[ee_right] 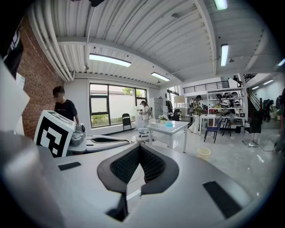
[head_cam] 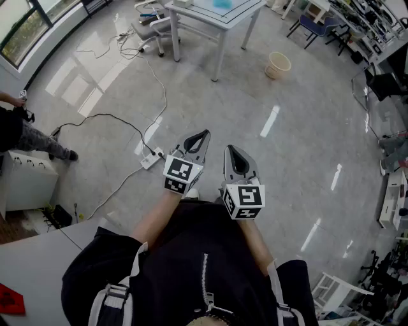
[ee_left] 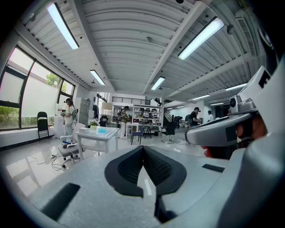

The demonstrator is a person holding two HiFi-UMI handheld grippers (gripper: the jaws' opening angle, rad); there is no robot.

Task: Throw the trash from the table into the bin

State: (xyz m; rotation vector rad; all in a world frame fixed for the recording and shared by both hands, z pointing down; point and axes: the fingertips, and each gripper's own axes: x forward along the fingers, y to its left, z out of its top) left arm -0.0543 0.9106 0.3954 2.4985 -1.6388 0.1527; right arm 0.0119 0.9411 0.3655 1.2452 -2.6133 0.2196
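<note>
Step, likely: walk up to table (head_cam: 212, 24), well ahead across floor. Skirt power strip (head_cam: 151, 158) at left near feet. Blue scrap (head_cam: 223, 3) on tabletop probably trash, too small to be sure. Bin (head_cam: 278, 65) on floor, right of table.
Left gripper (head_cam: 204, 134): jaws together, nothing between.
Right gripper (head_cam: 230, 149): jaws together, empty; open only at table.

No readable txt, brand or nr. Only b/w square marker patterns on cubes of left gripper (head_cam: 203, 134) & right gripper (head_cam: 230, 149). Sheet (ee_right: 20, 81) on brick wall (ee_right: 39, 95) maybe printed, too small.
</note>
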